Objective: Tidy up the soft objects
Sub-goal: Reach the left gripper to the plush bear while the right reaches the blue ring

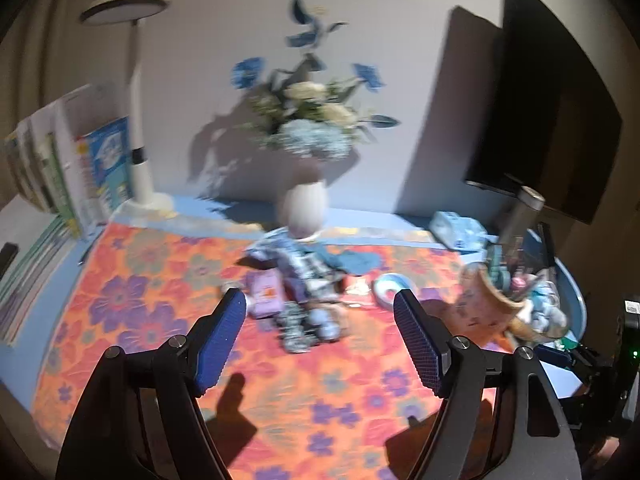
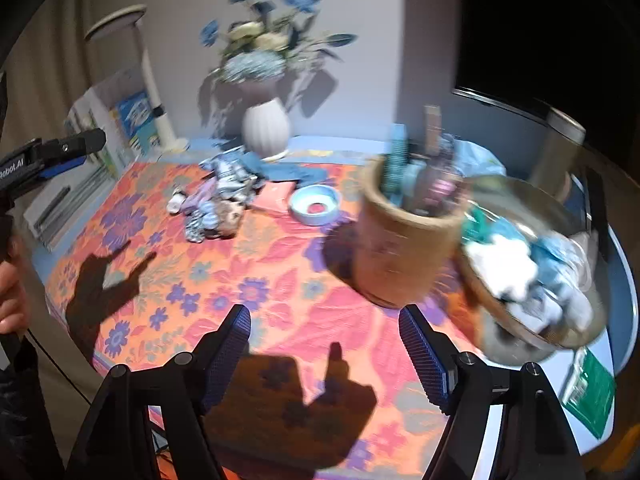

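Now hovering both grippers over floral tablecloth, nothing between fingers. Left gripper spread wide, aiming at pile of small soft fabric pieces lying mid-table, just near of white vase. Right gripper also spread, empty, hanging near-right of pile, beside woven pen cup. Glass bowl at right already holding soft items. I'm advising: slowing down, centring on one piece, pinching it low, keeping clear of vase.
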A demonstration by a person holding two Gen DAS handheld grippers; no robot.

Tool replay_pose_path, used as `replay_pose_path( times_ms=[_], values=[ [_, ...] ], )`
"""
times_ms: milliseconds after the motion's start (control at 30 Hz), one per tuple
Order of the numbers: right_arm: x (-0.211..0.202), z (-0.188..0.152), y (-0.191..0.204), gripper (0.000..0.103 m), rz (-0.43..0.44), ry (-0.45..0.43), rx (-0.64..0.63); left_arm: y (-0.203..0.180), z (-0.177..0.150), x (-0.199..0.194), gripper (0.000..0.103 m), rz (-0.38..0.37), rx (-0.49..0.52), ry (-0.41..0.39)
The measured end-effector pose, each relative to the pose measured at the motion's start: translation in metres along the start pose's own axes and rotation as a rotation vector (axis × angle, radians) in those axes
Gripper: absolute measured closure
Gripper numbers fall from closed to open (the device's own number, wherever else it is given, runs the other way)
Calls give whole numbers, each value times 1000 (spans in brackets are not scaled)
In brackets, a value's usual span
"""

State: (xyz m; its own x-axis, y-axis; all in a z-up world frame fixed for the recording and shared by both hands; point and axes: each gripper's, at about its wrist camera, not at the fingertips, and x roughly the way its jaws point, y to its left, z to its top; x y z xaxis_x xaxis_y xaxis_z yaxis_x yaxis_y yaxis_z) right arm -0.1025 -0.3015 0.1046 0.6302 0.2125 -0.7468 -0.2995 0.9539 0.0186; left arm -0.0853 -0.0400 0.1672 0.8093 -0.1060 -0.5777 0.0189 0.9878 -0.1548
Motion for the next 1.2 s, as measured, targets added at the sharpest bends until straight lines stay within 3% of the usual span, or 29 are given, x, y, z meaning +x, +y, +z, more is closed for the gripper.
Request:
replay_pose_path(
  times_ms=[267,467,600,800,933,1033,1200],
  values=[
    [42,11,44,28,23,59,-41,33,-18,19,28,-4,-7,47],
    [78,18,41,28,29,105,87,18,-34,61,28,-100,70,138],
    [104,26,34,28,-15,140,175,-2,-40,92,28,-82,149,157],
    [134,44,23,28,-86,103,296,-8,-44,127,28,-62,222,163],
    [158,54,22,28,-128,98,356,-1,-43,135,28,-104,215,156],
    [176,61,24,28,-211,114,361,-2,-45,140,29,-125,245,151],
    [192,73,29,29,-270,93,353,-4,-48,151,29,-150,262,156]
  ],
)
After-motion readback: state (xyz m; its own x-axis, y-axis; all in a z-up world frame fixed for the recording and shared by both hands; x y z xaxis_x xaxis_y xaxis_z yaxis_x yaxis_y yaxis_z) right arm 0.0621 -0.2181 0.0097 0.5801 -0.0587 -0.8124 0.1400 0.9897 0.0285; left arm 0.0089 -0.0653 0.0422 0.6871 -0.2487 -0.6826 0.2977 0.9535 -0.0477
